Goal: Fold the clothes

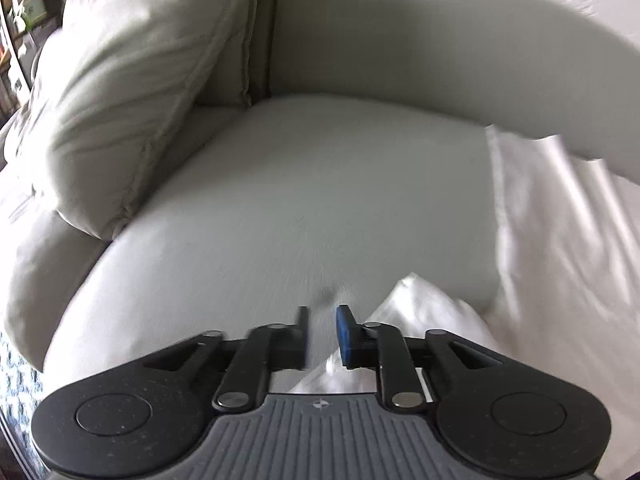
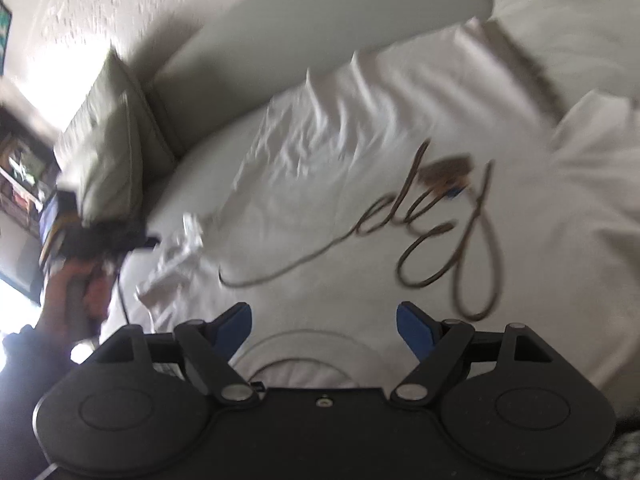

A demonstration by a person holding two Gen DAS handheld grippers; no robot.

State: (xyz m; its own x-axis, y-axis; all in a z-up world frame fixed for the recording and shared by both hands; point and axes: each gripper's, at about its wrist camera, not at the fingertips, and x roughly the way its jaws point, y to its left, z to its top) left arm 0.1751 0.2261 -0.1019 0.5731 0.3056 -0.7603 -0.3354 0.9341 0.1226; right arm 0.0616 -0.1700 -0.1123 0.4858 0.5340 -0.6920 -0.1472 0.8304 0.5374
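A white T-shirt (image 2: 360, 168) with brown script lettering lies spread on a pale grey sofa seat (image 2: 188, 184), its collar toward my right gripper. My right gripper (image 2: 324, 320) is open above the collar end, holding nothing. In the right wrist view the left gripper (image 2: 148, 242) sits at the shirt's left sleeve, held by a hand. In the left wrist view the left gripper (image 1: 322, 320) has its jaws narrowly apart with white shirt cloth (image 1: 424, 312) under and beside its blue right finger (image 1: 344, 328); whether it pinches the cloth is unclear.
A grey cushion (image 1: 120, 120) leans at the sofa's left corner, also in the right wrist view (image 2: 104, 144). The sofa backrest (image 1: 440, 40) runs behind the seat (image 1: 280, 220). A textured wall (image 2: 120, 0) rises behind. Shelves (image 2: 20, 168) stand at far left.
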